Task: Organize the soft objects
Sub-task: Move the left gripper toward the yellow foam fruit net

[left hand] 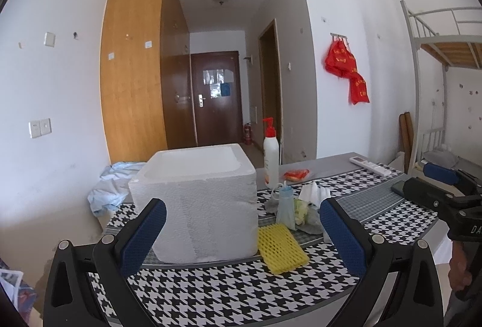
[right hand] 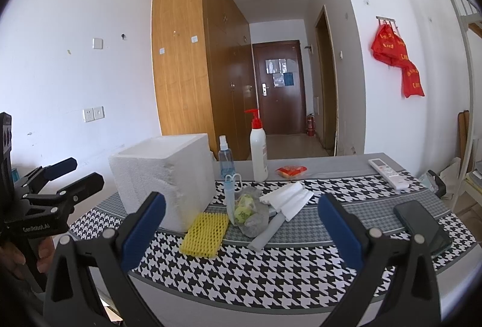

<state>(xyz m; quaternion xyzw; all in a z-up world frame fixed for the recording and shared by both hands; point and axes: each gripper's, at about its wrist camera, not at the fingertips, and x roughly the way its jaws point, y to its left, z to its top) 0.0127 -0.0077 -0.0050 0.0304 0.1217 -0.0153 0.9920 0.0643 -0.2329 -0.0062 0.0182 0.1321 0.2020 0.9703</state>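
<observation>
- On the houndstooth table in front of you, the soft things lie clustered just right of the white foam box: a yellow foam net touching the box's lower corner, a grey mesh bag with tennis balls, and a white foam sheet resting over a grey tube.
- Your left gripper hovers over the near edge with its blue pads spread wide, nothing between them; the foam box fills the gap (only as background).
- Your right gripper is likewise spread wide and empty, framing the net and the bag.
- Only the right wrist view shows the spray bottle standing clear behind the box, and the whole dark phone near the right edge; the left view gives just a corner of the phone.
- Only the left wrist view shows the pale blue cloth bunched behind the box.
- Both views catch the pump bottle, the red packet and the remote further back.
</observation>
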